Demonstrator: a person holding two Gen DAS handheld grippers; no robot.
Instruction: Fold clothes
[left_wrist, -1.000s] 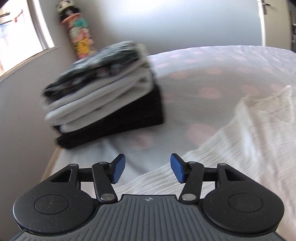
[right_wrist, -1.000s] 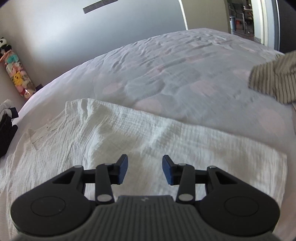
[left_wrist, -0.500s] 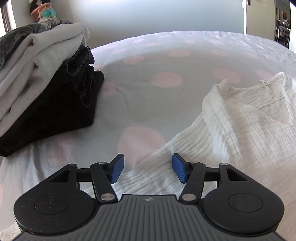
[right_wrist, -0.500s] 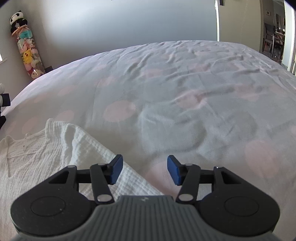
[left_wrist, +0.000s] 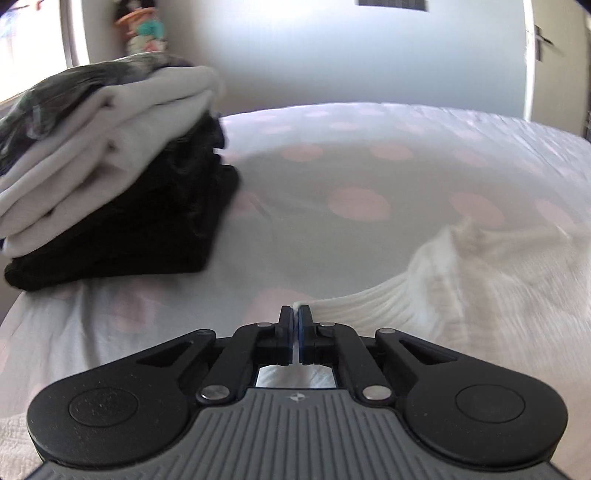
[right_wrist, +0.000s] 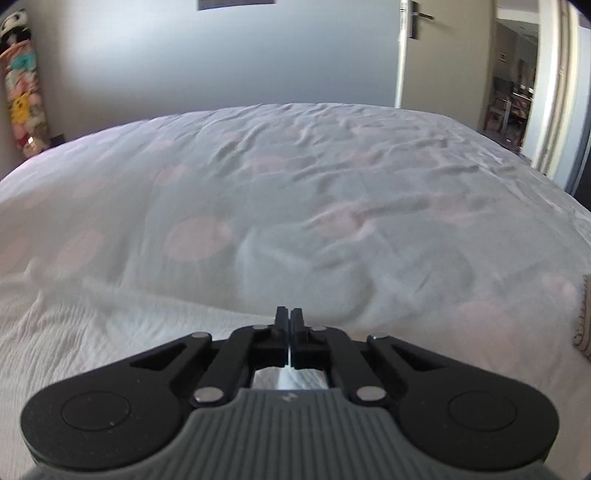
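Observation:
A white crinkled shirt (left_wrist: 461, 291) lies flat on the spotted bedsheet (left_wrist: 351, 177). My left gripper (left_wrist: 295, 314) is shut on the shirt's near edge, with white cloth pinched between the blue pads. In the right wrist view the same shirt (right_wrist: 92, 332) spreads to the left. My right gripper (right_wrist: 289, 315) is shut on its edge too, and white fabric shows behind the closed fingers.
A stack of folded clothes (left_wrist: 110, 166), black below and grey-white above, sits on the bed's left side near the window. A column of soft toys (right_wrist: 22, 85) stands by the wall. A striped garment's edge (right_wrist: 583, 317) shows at the far right. An open door (right_wrist: 517, 85) is beyond the bed.
Both grippers have closed from open onto the shirt's near edge. Both have dropped lower toward the bed.

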